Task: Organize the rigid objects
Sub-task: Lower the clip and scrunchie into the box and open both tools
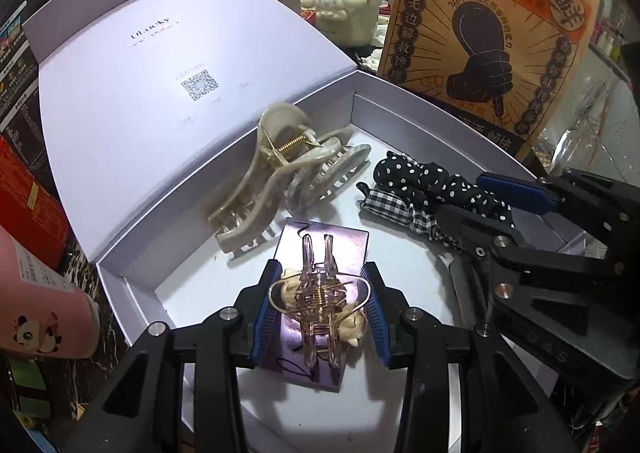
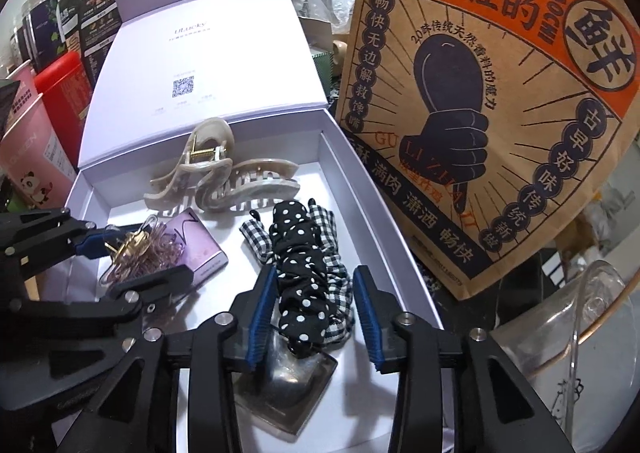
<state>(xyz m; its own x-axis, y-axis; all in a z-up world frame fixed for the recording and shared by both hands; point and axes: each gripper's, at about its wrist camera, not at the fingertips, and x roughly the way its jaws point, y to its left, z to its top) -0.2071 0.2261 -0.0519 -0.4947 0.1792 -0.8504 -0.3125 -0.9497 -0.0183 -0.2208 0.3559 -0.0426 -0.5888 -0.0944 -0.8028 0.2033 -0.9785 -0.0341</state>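
A: The open white box [image 1: 120, 157] is seen holding everything. The spotted scrunchie [image 2: 300, 253] is laid lengthwise between the right gripper [image 2: 314, 317] pads, untouched, jaws parted.

B: The pink clip [image 1: 320, 305] is clamped by the left gripper [image 1: 318, 313] over a purple card [image 1: 344, 249], prongs pointed away. A metal square [image 2: 292, 389] is shown only by the right view.

Box lid [image 2: 208, 65]: "LILUCKY" print plus QR code [image 2: 183, 88]. Kraft paper bag [image 2: 500, 133]: "想吃炸鸡的心是藏不住的", circled "鲜", "GU LI ZHA JI", "酥 满肉 潇洒 畅快". Right gripper [image 1: 516, 209] body: "DAS". Pink carton's [image 2: 28, 157] lettering is unreadable.
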